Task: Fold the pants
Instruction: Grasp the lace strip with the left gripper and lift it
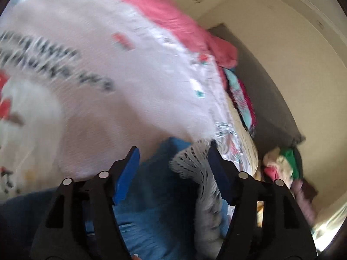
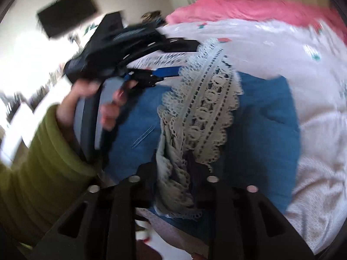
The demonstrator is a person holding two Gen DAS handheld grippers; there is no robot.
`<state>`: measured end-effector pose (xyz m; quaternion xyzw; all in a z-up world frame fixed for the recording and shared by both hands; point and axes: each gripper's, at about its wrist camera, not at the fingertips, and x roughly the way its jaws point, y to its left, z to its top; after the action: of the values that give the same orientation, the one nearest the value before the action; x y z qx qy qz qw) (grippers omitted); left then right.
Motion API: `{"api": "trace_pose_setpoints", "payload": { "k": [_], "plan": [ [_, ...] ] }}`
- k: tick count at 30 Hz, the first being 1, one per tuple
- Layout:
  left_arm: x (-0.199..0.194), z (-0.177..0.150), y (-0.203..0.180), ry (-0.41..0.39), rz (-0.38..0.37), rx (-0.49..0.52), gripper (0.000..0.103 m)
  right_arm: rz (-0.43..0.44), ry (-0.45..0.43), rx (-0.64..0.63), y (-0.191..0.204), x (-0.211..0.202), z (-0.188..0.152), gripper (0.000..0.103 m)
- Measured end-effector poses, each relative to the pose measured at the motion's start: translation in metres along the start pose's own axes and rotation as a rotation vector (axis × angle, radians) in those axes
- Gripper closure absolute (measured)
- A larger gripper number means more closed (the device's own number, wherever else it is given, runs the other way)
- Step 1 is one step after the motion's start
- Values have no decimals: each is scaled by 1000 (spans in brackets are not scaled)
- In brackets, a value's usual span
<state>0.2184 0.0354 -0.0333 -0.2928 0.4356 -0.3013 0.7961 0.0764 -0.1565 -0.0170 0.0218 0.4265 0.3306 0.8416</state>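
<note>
Right wrist view: the right gripper (image 2: 173, 171) is seen with its dark fingers set narrowly apart, and a bunched strip of cream crochet lace trim (image 2: 206, 101) runs between them; whether the pads press on it cannot be told through the blur. The lace trim belongs to the blue denim pants (image 2: 266, 117), which are spread flat on a white printed bed cover (image 2: 303, 65), with a pink blanket (image 2: 238, 6) beyond. The left gripper (image 2: 171, 58) is held by a hand (image 2: 86, 99) in an olive ribbed sleeve (image 2: 39, 162) at the far end of the lace, its blue-padded fingers (image 2: 167, 72) parted, the lace edge just beside the tips. In the left wrist view, the left gripper (image 1: 173, 156) is shown with its blue pads (image 1: 128, 171) well apart and nothing pinched; denim fills the gap and the lace lies against the right-hand finger. The two tools are judged to be placed at opposite ends of one trimmed edge so that it can be laid straight, and the fold is judged partly made.
</note>
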Motion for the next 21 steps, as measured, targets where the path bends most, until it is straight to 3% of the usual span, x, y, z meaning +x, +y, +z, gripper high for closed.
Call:
{"api": "trace_pose_setpoints", "payload": {
  "k": [1, 3, 8, 13, 15, 16, 17, 21],
  "plan": [
    [-1, 2, 2, -6, 9, -4, 45, 0, 7, -43, 11, 6, -1, 62],
    [-5, 4, 3, -14, 15, -4, 39, 19, 16, -111, 28, 12, -3, 59],
    [-3, -2, -7, 10, 1, 29, 32, 23, -61, -188, 41, -15, -16, 42],
    [7, -11, -16, 45, -17, 62, 32, -142, -84, -210, 34, -27, -30, 41],
    [11, -15, -23, 51, -3, 83, 32, -146, -71, -200, 39, -23, -38, 41],
    [13, -17, -25, 52, 4, 94, 35, -134, -52, -198, 42, -17, -38, 41],
    [15, -18, -27, 47, 15, 101, 45, -131, -45, -205, 50, -15, -41, 41],
    [21, -23, -31, 59, 50, 122, 62, -197, -19, -251, 71, 1, -44, 41]
  ]
}}
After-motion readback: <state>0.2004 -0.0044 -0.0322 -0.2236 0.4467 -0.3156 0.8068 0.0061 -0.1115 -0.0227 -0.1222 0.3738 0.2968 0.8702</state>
